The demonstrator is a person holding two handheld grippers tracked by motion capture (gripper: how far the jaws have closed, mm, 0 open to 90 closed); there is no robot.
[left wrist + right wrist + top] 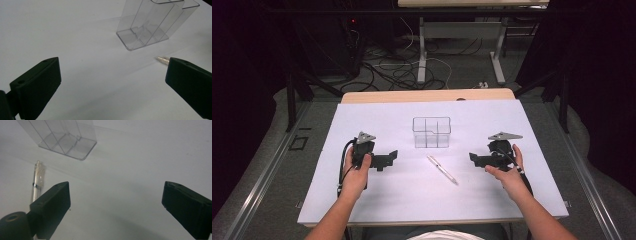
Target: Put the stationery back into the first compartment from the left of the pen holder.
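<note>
Now the left gripper rests with jaws spread wide and empty. Beyond it the slim clear plastic pen lies near the tabletop's middle, before the clear divided box. Right gripper, equally spread, should straddle the barrel squarely.

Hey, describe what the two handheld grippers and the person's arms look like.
Both grippers are black, blocky handheld units. The left gripper and right gripper each carry a grey three-cornered plate on top and trail a black cable. Their fingers are matte black rectangular blocks with small holes in the upper face. The forearms are bare, with no sleeves showing; a bit of white clothing shows at the bottom edge.
</note>
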